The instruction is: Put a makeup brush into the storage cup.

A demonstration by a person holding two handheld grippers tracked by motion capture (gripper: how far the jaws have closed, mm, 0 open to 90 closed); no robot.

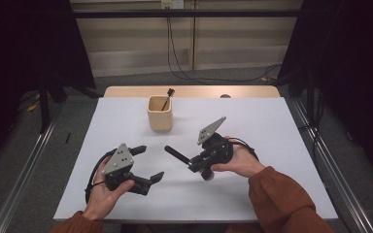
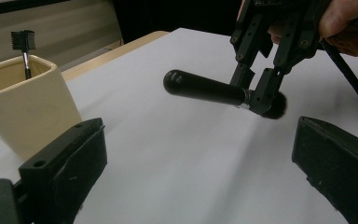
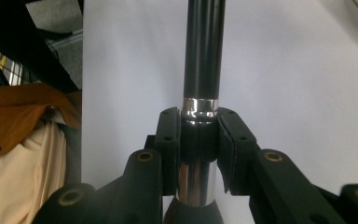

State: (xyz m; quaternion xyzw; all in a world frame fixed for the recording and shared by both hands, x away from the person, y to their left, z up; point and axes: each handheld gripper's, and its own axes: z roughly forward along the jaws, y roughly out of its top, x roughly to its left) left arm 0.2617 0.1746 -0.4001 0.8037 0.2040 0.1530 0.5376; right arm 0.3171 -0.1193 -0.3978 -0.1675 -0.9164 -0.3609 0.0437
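- Right now the right gripper [image 1: 193, 163] has its fingers [image 3: 169, 140] clamped on the silver collar of a black-handled brush [image 2: 205, 88], one pad on each side of the metal band.
- From the left gripper view, the brush lies roughly level above the white worktop [image 1: 267, 131], rounded handle end pointing away from the hand and dark bristles [image 2: 279, 105] bunched just behind the pads.
- Behind the grip, the right hand [image 1: 240, 162] wraps the gripper body from the side, rust-coloured sleeve [image 1: 284, 199] running off the bottom edge of the high view.
- Meanwhile the left gripper [image 1: 148, 165] holds nothing; its fingers [image 2: 65, 163] stand wide apart, low over the worktop, aimed towards the brush.
- Its hand [image 1: 102, 194] grips from beneath, the forearm cut off by the frame.
- Farther back stands a cream cup [image 1: 160, 114] with a small dark-headed tool [image 1: 167, 97] leaning inside; its lower part is hidden by the cup wall.
- Bristle detail is too dark to make out.
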